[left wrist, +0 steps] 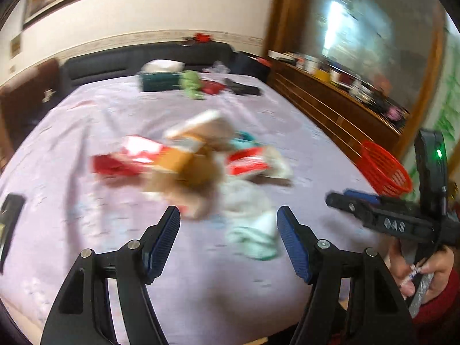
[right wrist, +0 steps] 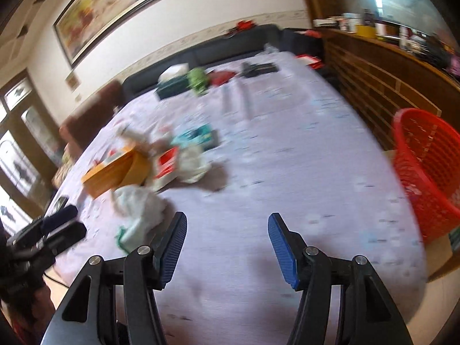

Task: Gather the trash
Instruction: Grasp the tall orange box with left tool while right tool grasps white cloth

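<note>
My left tongs (left wrist: 228,221) are open with nothing in them, and so are my right tongs (right wrist: 227,230). Under them is a bench (right wrist: 287,155) with a pale purple cloth. The trash pile (left wrist: 187,158) lies just ahead. A red basket (right wrist: 425,166) stands beside the bench by a wooden cabinet (right wrist: 382,80).

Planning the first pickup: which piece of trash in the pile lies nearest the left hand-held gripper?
The crumpled white-and-mint wrapper, lying just ahead of the open left hand-held gripper. The orange box and red packets sit farther back on the table.
</note>
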